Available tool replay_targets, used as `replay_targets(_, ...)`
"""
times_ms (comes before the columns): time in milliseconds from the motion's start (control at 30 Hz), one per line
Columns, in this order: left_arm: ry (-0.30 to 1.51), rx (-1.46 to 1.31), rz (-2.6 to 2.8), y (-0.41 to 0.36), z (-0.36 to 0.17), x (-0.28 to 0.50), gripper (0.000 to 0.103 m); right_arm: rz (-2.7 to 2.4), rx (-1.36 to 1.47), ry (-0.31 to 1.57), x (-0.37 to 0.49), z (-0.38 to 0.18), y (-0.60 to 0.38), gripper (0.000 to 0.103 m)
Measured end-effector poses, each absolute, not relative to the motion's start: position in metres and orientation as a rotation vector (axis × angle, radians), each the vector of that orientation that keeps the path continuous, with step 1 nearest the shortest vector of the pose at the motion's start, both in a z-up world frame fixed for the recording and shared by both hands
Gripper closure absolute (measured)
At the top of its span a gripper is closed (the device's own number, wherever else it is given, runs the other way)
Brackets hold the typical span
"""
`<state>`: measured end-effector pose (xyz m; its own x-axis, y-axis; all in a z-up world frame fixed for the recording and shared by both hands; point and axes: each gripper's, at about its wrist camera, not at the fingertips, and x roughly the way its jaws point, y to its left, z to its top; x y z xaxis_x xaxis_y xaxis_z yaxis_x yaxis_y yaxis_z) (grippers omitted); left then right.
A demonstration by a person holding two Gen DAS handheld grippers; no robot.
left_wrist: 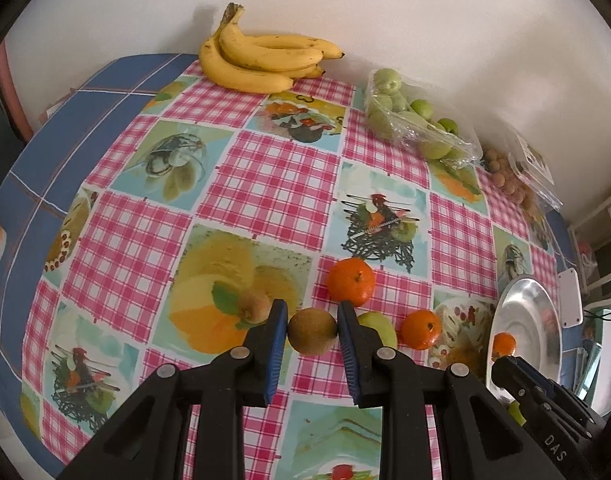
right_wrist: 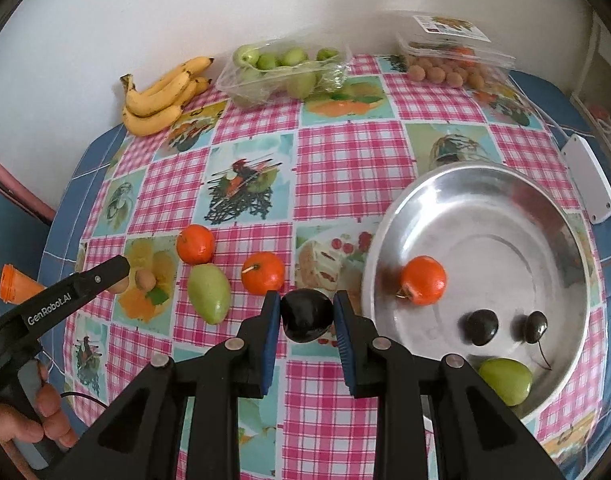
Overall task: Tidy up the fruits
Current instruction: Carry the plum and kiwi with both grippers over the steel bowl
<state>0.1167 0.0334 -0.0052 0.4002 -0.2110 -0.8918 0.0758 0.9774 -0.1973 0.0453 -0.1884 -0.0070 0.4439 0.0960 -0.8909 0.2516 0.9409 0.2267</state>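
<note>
Carrying a fuzzy brown kiwi (left_wrist: 312, 331) pinched in the left gripper (left_wrist: 311, 322) and a glossy dark plum (right_wrist: 306, 315) pinched in the right gripper (right_wrist: 306, 316), either round fruit may slip before reaching the shiny metal bowl (right_wrist: 577, 248) at right.

1. bananas (right_wrist: 161, 96) at back left by wall, fruit tray (right_wrist: 283, 72) to their right.
2. metal bowl (right_wrist: 505, 192) on right w/ tangerine (right_wrist: 423, 280) in it.
3. two tangerines (right_wrist: 195, 244) + pear (right_wrist: 208, 294) left of bowl.
</note>
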Motion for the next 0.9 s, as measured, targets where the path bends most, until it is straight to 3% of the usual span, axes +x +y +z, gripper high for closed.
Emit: replay_targets(900, 1.184, -0.013, -0.42, -0.082, -0.011, 0.077, 0.076, -0.403, 0.624, 1.126, -0.007, -0.03, -0.313, 0.075)
